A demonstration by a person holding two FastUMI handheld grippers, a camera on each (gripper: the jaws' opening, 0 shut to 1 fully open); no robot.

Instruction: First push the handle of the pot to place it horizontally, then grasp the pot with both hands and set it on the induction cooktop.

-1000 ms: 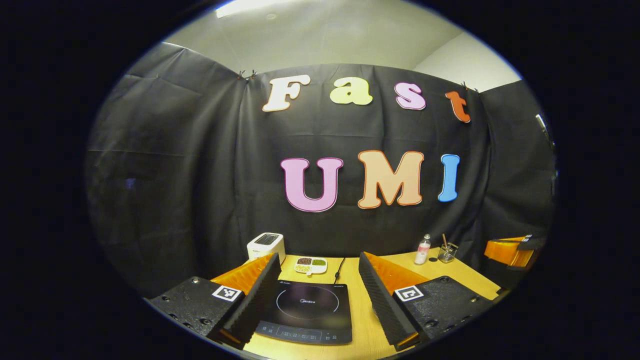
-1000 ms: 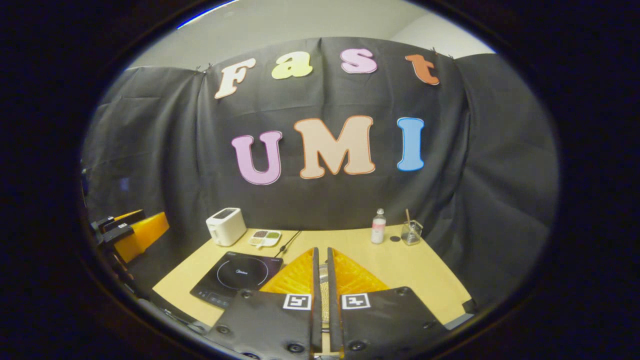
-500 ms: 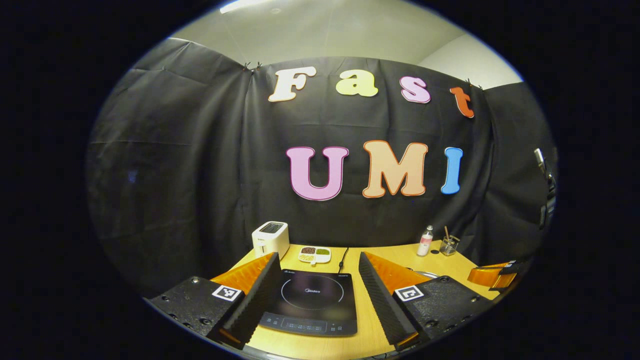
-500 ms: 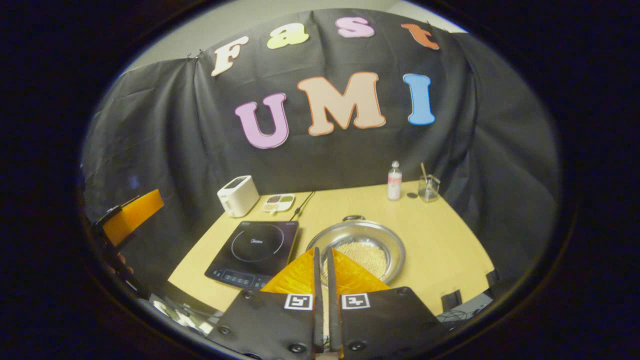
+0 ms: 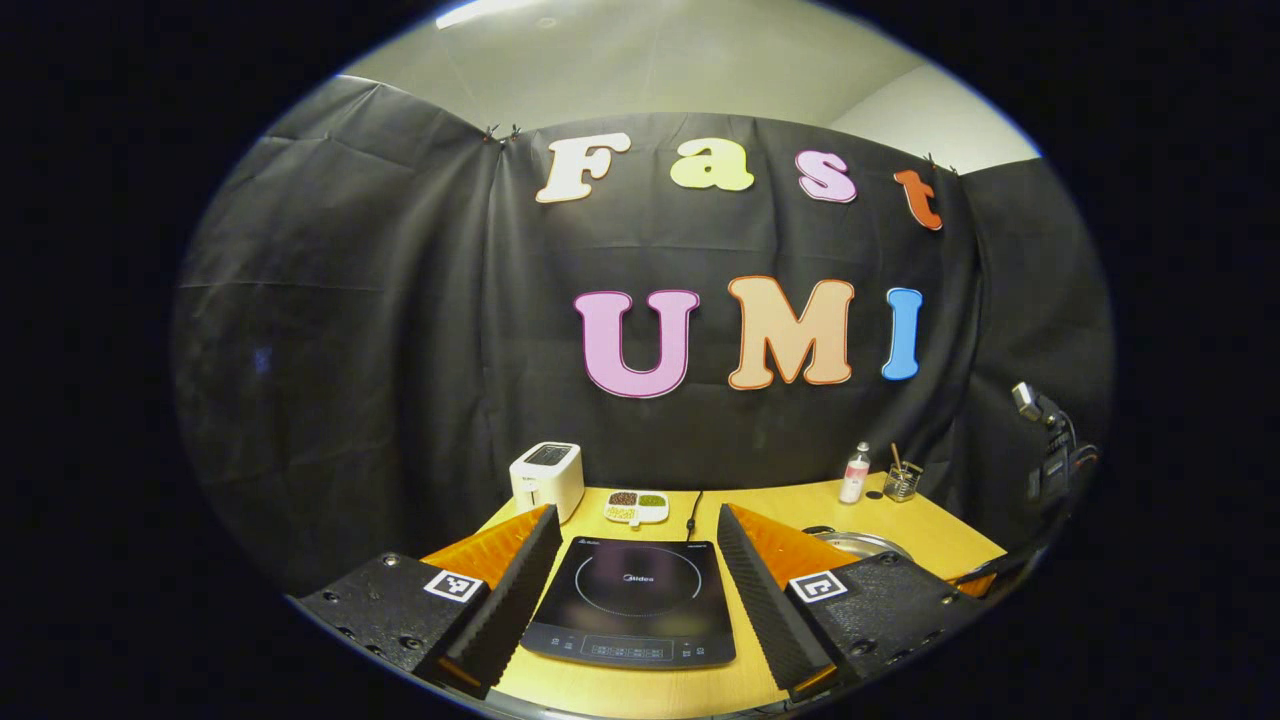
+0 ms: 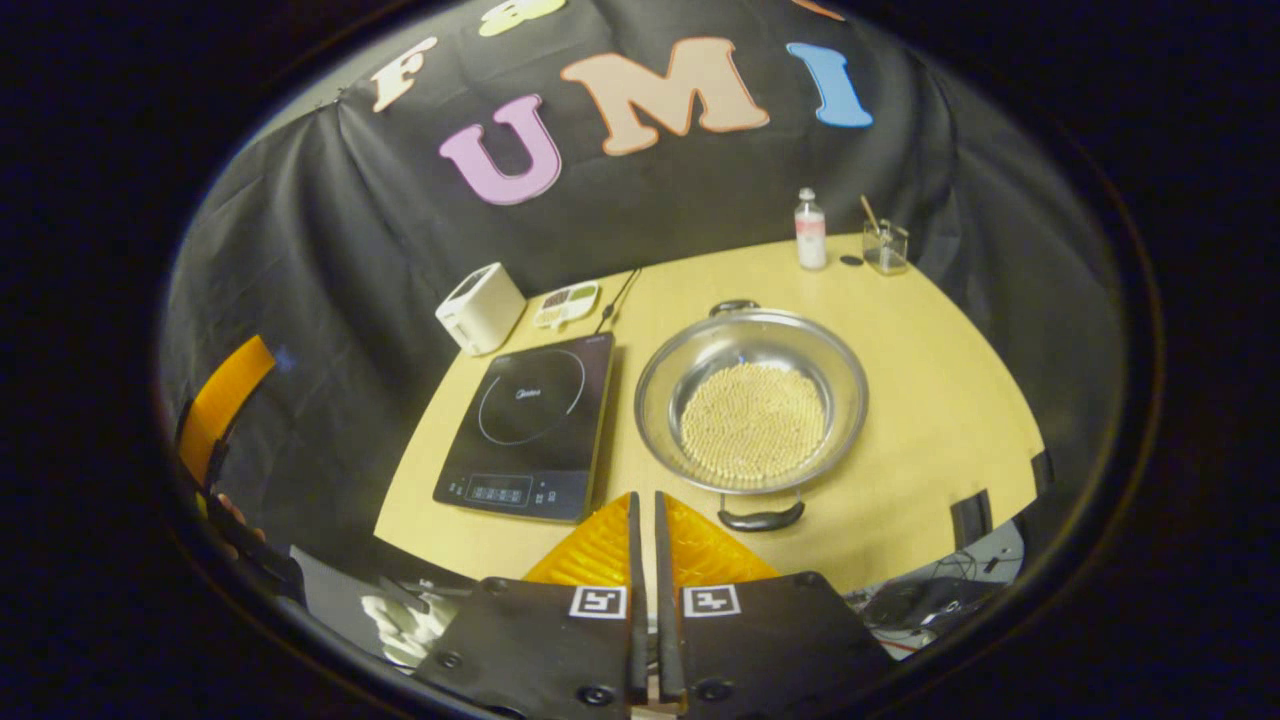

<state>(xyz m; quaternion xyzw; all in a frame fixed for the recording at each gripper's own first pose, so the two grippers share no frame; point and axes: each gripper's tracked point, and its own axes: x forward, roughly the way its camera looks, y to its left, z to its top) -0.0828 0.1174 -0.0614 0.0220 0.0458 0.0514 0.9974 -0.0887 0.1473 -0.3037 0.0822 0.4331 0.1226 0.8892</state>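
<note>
Steel, your pot sits on the table just right of the induction cooktop, now fully seen since you tipped the right gripper downward. Its fingers are pressed together on nothing, just short of the near handle. Your left gripper stays spread wide before the cooktop.

1. The pot is set on the surface, just right of the induction cooktop.
2. A toaster is placed behind the cooktop.
3. A bottle and glass are placed behind the pot.
</note>
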